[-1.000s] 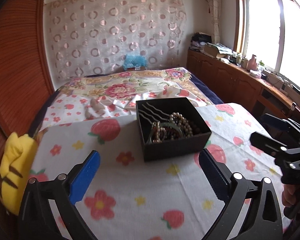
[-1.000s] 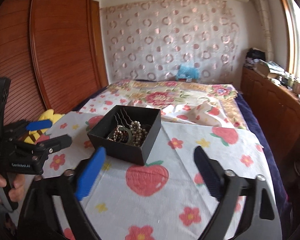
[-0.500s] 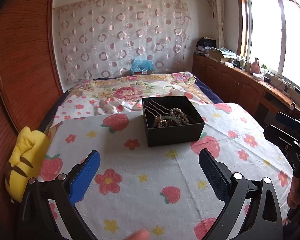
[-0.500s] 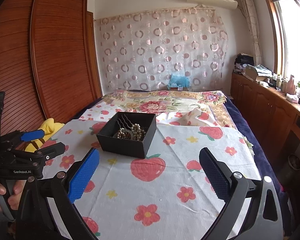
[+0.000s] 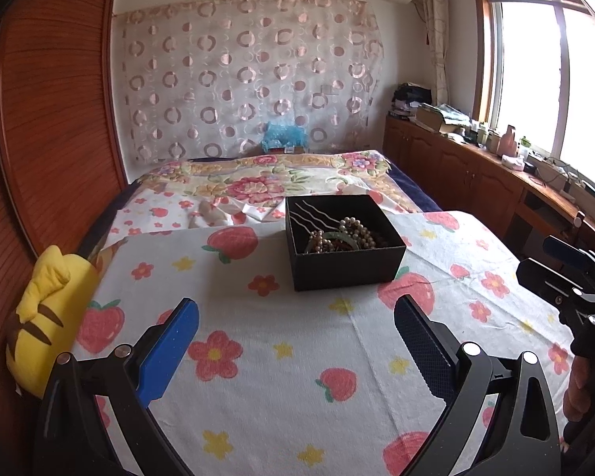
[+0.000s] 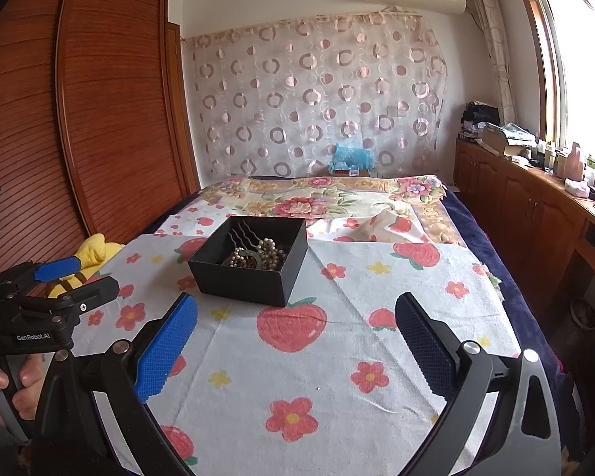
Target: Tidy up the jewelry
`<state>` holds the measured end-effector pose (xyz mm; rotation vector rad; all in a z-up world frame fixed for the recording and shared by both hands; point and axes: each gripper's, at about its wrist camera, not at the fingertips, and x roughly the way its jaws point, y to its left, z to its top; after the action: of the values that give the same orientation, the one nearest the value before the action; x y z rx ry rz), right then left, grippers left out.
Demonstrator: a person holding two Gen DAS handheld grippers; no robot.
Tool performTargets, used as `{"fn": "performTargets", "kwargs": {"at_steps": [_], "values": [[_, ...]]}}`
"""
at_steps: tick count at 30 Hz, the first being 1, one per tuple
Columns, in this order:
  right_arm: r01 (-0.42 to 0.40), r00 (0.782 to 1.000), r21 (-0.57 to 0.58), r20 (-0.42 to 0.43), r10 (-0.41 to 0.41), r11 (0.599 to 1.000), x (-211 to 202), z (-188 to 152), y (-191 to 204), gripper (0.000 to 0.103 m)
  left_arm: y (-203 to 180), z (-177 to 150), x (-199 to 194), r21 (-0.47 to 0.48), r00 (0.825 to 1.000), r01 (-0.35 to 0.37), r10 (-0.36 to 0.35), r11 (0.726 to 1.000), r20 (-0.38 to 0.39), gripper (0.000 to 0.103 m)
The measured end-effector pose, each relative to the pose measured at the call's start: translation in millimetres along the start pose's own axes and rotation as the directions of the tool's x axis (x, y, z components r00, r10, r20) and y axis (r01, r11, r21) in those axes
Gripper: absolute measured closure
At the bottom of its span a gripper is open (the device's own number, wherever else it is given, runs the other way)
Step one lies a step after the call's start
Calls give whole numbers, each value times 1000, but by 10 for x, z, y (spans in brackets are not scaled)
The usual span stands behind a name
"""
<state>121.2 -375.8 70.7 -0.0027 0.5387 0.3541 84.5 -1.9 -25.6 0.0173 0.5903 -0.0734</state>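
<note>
Both grippers hang over the near end of the bed, w/ plenty of bare strawberry-print cloth (image 5: pixel 297 357) betw. them and the black box (image 5: pixel 345 265). Left gripper (image 5: pixel 295 327) has its jaws spread wide, nothing betw. them; right gripper (image 6: pixel 295 327) likewise spread and holding nothing. A hand (image 6: pixel 4 388) grips the left tool's handle at the left edge of the right-wrist view.

Edges: cloth runs off the bed's right side toward a dark blue sheet (image 6: pixel 507 277) and wooden cabinets (image 6: pixel 535 214); on the left it meets a yellow plush toy (image 5: pixel 47 317) against the slatted wooden wardrobe (image 6: pixel 99 119).

Box sits open, no lid on it, approx. mid-bed on the cloth, well apart from both tools. Inside: pearl strands (image 5: pixel 357 230), a greenish bangle (image 5: pixel 337 238) among them, and wavy silver hairpins (image 5: pixel 309 216) leaning at the back-left corner.
</note>
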Motion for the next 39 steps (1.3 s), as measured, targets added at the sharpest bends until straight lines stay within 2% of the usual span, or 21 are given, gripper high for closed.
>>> {"fn": "performTargets", "kwargs": {"at_steps": [20, 39], "values": [[1, 1000, 0, 1, -1, 1000, 3, -8, -1, 2, -74, 56, -132, 8, 999, -7, 7, 1000, 35, 8], [-1, 1000, 3, 0, 1, 1000, 11, -18, -4, 2, -66, 50, -128, 6, 999, -4, 3, 1000, 33, 8]]}}
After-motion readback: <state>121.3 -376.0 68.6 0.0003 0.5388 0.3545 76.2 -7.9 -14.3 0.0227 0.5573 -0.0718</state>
